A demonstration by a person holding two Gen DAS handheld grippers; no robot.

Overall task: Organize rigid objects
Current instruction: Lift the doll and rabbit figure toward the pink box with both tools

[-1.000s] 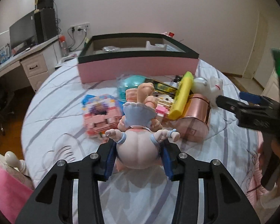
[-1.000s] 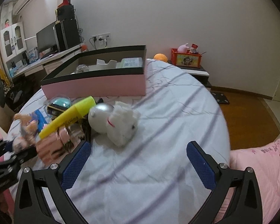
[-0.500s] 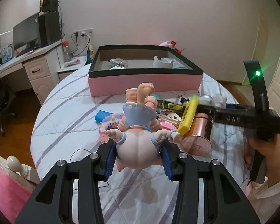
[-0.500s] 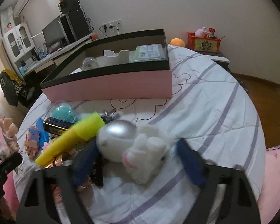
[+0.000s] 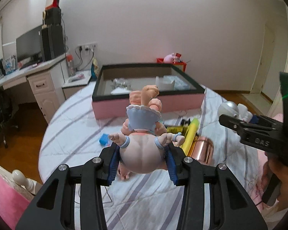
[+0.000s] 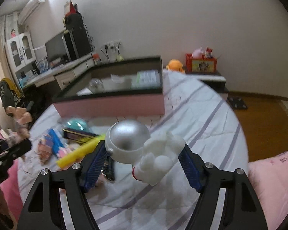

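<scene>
Both fisheye views look forward and downward along their own fingers, close above the striped bed [image 5: 71, 134]. The left wrist view faces the pink box [image 5: 147, 105] squarely; the right wrist view sees that box [image 6: 113, 107] from its right corner.

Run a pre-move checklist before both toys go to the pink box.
1. Left claw shut on the doll: ok.
2. Right claw has just been closing around the astronaut figure; both pads touch it: ok.
3. Astronaut figure clear of the bedspread: cannot tell.
4. Pink box open on top: ok.
5. Free floor space in the box: ok; a clear item and a white one already lie inside.
6. Yellow tube clear of both claws: ok.
</scene>
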